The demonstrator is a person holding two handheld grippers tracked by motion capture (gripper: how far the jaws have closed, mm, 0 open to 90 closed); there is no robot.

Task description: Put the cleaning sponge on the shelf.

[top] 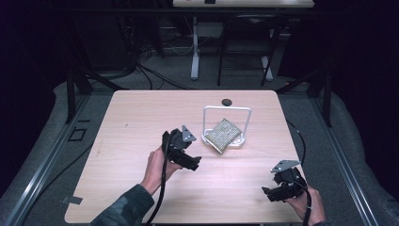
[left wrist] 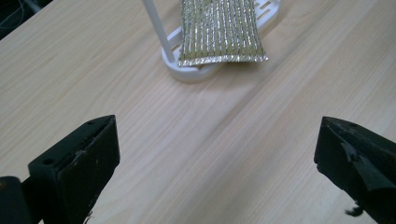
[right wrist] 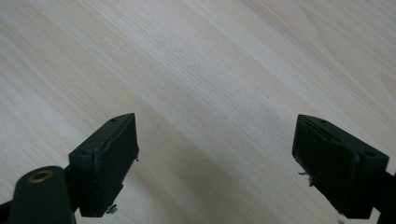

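While the silver scouring pad (top: 223, 135) leans in the white rack (top: 243, 112), the left gripper (left wrist: 217, 149) and right gripper (right wrist: 217, 158) hover over the table (top: 141, 117), jaws apart and empty.

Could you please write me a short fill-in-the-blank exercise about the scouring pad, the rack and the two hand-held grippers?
1. The silvery scouring pad lies tilted on the white ____.
2. The jaws of the left hand-held gripper stand ____, with bare table between them.
3. The right hand-held gripper looks down on the bare wooden ____.

Missing words: rack; open; table
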